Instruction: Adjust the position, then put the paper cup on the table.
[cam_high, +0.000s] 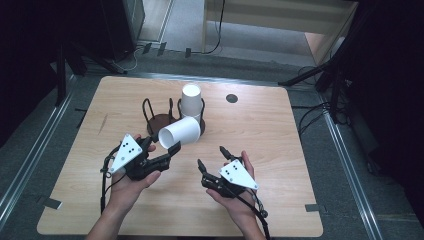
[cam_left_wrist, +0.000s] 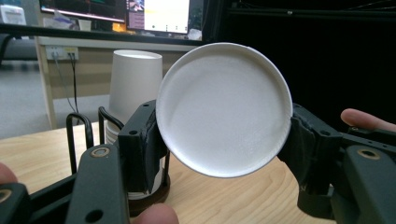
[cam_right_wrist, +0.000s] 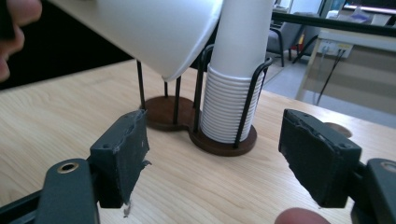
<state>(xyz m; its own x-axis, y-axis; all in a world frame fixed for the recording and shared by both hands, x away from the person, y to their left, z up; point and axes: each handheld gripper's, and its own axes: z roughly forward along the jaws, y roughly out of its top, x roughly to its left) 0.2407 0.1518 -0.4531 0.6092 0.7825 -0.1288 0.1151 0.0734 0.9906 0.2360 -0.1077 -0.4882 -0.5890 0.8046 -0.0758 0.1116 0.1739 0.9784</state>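
a: what's the left claw (cam_high: 167, 156) got?

b: a white paper cup (cam_high: 180, 132), lying on its side up off the bench (cam_high: 280, 150). from the left claw's own camera the cup's flat bottom (cam_left_wrist: 224, 109) faces straight back at it, with a black pad pressed on either side, so the claw is clamped on the cup near its base. the cup's open mouth points away from the claw, toward the holder.

a: which holder?

b: a dark wire cup holder (cam_high: 162, 120) with two round wooden bases side by side, just beyond the left claw. the bay nearer that claw stands bare (cam_right_wrist: 163, 109). the other bay carries a stack of white cups (cam_high: 191, 102), nested upside down; you can see the ribbed rims (cam_right_wrist: 229, 109) piled up inside the wires.

a: is the held cup touching the stack?

b: from above it overlaps the stack's lower part, but i can't tell if they touch. from the right claw's camera the held cup (cam_right_wrist: 159, 32) hangs above the bare bay, tilted, rim lowest.

a: and the right claw (cam_high: 211, 157)?

b: its jaws stand apart with nothing between them, just bench wood showing in the gap. it sits beside the left claw, a little apart, pointing at the holder, which lies ahead of it.

a: anything else on the bench?

b: a small dark round spot (cam_high: 231, 98) far beyond the right claw.
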